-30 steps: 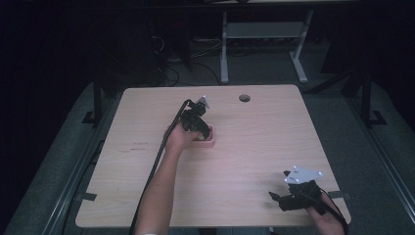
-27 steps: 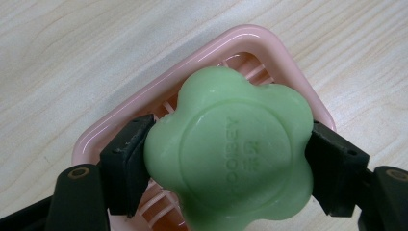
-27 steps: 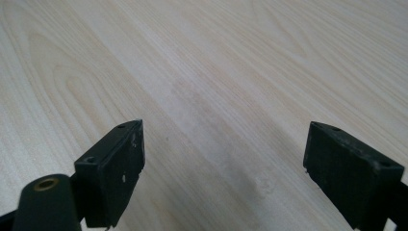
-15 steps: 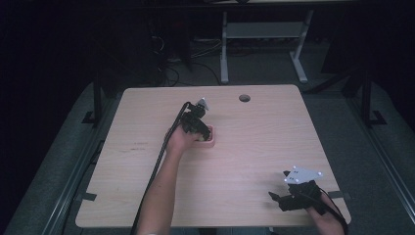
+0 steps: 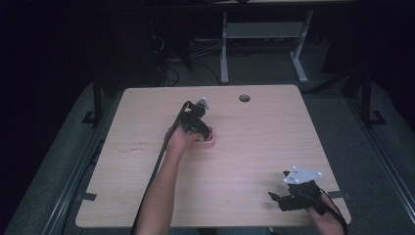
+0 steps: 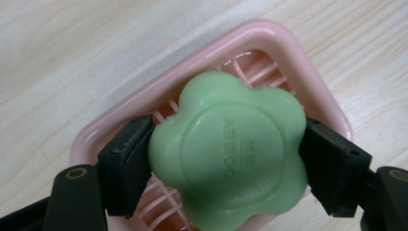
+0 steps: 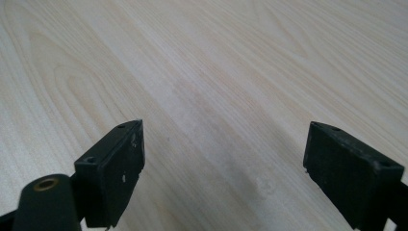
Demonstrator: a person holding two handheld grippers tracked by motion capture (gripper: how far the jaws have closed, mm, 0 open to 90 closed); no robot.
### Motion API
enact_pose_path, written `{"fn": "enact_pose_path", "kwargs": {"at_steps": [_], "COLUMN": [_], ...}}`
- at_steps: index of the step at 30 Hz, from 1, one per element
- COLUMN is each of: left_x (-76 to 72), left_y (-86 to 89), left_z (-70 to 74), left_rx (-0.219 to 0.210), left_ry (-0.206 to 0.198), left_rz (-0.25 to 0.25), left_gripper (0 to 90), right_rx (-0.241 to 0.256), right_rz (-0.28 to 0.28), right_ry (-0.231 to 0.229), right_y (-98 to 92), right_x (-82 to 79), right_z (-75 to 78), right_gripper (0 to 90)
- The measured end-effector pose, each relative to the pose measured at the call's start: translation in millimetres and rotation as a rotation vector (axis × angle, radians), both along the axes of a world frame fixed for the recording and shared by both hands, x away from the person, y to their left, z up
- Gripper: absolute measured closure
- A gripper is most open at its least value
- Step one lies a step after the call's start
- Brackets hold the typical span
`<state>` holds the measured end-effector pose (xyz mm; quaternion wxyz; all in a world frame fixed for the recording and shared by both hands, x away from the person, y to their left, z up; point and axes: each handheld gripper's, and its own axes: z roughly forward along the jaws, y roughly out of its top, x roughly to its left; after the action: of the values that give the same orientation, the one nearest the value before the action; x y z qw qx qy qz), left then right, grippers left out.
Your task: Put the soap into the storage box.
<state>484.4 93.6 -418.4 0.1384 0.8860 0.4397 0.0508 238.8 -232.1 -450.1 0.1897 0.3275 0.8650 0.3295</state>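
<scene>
A green flower-shaped soap (image 6: 231, 144) sits between the pads of my left gripper (image 6: 231, 163), which is shut on it. The soap is directly over a pink slatted soap dish (image 6: 269, 38); I cannot tell whether it rests on the slats. From above, my left gripper (image 5: 195, 125) points down at the pink dish (image 5: 210, 140) near the table's middle. Near the front right corner, my right gripper (image 5: 280, 198) is open, with bare wood between its pads (image 7: 120, 163).
The wooden table (image 5: 264, 147) has a round cable hole (image 5: 244, 98) near its far edge. A black cable (image 5: 159, 161) trails along the left forearm. Desk legs and cables stand on the dark floor beyond the table.
</scene>
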Motion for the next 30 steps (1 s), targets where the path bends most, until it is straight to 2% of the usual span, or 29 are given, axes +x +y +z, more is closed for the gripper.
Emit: {"fn": "enact_pose_path", "kwargs": {"at_steps": [6, 13, 26, 30], "left_x": [-0.2, -1.0, -3.6, -5.7], "left_y": [2.8, 3.2, 4.3, 5.9], "left_z": [1.3, 3.5, 6.2, 10.7], "left_rx": [-0.004, -0.011, -0.008, -0.022], "left_ry": [0.012, 0.0, -0.011, -0.019], "left_rz": [-0.002, 0.0, -0.004, -0.007], "left_gripper": [22.6, 21.2, 20.4, 20.8], "right_rx": [-0.001, -0.01, -0.013, -0.016], "right_rz": [-0.005, -0.002, -0.01, -0.01], "right_ry": [0.002, -0.004, 0.014, 0.009], "right_y": [0.7, -0.7, 0.8, 0.2], "right_x": [-0.2, 0.9, 0.7, 1.3], "right_z": [-0.3, -0.9, -2.5, -2.8], "right_gripper": [13.9, 13.9, 13.9, 13.8]}}
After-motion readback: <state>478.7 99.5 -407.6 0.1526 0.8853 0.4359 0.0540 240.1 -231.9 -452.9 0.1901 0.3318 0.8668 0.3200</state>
